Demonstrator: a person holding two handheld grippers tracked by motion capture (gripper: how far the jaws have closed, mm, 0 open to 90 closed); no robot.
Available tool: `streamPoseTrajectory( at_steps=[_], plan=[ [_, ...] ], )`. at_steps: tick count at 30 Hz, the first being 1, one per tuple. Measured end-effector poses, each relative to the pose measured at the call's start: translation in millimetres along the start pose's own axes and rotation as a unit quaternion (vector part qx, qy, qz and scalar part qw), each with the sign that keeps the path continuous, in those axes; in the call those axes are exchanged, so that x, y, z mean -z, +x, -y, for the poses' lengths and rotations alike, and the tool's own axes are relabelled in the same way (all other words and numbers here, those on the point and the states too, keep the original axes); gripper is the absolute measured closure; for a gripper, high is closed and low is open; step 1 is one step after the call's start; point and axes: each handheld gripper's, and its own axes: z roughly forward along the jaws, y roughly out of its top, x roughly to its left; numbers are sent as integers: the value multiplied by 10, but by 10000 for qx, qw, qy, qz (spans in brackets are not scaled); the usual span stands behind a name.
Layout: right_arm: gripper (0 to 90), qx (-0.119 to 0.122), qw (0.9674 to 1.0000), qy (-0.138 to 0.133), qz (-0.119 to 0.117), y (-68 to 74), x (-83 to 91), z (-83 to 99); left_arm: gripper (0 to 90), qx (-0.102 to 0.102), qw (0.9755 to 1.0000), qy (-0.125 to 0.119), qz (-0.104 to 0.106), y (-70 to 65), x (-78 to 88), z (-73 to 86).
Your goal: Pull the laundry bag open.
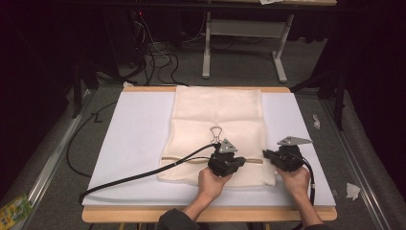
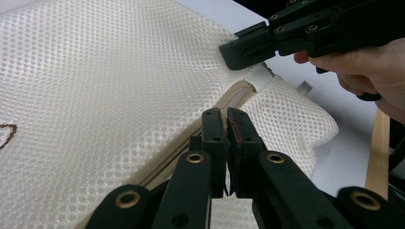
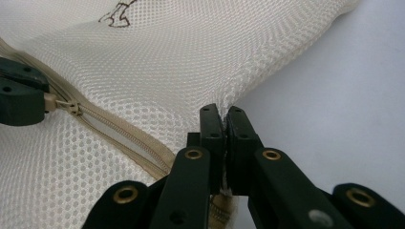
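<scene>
Left claw (image 3: 28, 98): clamped on beige zipper pull (image 3: 64, 106), frame left, to run it.
Right claw (image 3: 223, 119): pinched cream mesh laundry bag (image 1: 218, 120) edge, lower centre, anchoring fabric taut.

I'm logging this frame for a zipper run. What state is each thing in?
Left tool: shut on the zipper pull.
Right tool: shut on the mesh bag, at its edge by the zipper's end.
Mesh bag: lying flat on the white board.
Zipper: looks parted between the two tools; the rest is unclear.
</scene>
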Motion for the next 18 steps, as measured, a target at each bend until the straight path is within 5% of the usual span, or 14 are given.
streamPoseTrajectory(
  at_steps=[18],
  plan=[
    [886, 14, 10000, 20, 5, 9, -6, 1, 870, -1, 10000, -40, -47, 28, 90, 27]
  ],
)
